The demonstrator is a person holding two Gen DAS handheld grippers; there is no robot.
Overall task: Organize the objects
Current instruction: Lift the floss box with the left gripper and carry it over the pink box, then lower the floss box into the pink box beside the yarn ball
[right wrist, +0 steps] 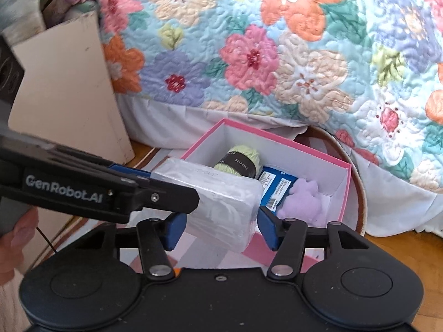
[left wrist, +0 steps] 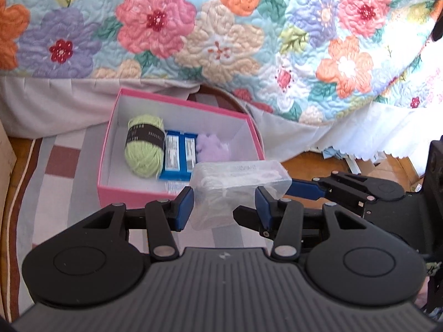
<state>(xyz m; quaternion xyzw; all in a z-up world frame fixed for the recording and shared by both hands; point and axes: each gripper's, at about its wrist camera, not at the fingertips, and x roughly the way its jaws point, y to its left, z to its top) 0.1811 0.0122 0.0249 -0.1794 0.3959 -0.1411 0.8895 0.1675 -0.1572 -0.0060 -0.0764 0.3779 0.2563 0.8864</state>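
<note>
**Clear plastic case pinched from both sides, hovering at the box**

Blue pads of the left gripper (left wrist: pixel 224 207) clamped on the clear plastic case (left wrist: pixel 238 182), jaws only part open, squeezing its near end. Right gripper (right wrist: pixel 218 228) set around the same case (right wrist: pixel 218 202) from the other side, jaws about halfway; near pad looks to be touching, far pad possibly just shy of the wall, can't say for sure. No earlier shot to compare, so leaving it there.

Held up off the rug, right at the near wall of the pink box (left wrist: pixel 110 188), overhanging its front edge. Already in the box: green yarn ball (left wrist: pixel 142 145), blue packets (left wrist: pixel 178 156), a fuzzy lilac thing (left wrist: pixel 211 146) in the right end.

Handling guess: light, thin-walled, a bit flexy, smooth and probably slippery. Something white and stringy inside, too blurry to name. Best taken across the short sides near the corners, where the walls are stiffest. Squeezing hard mid-wall would likely bow it or pop the lid. Free room looks to be along the front of the box.
</note>
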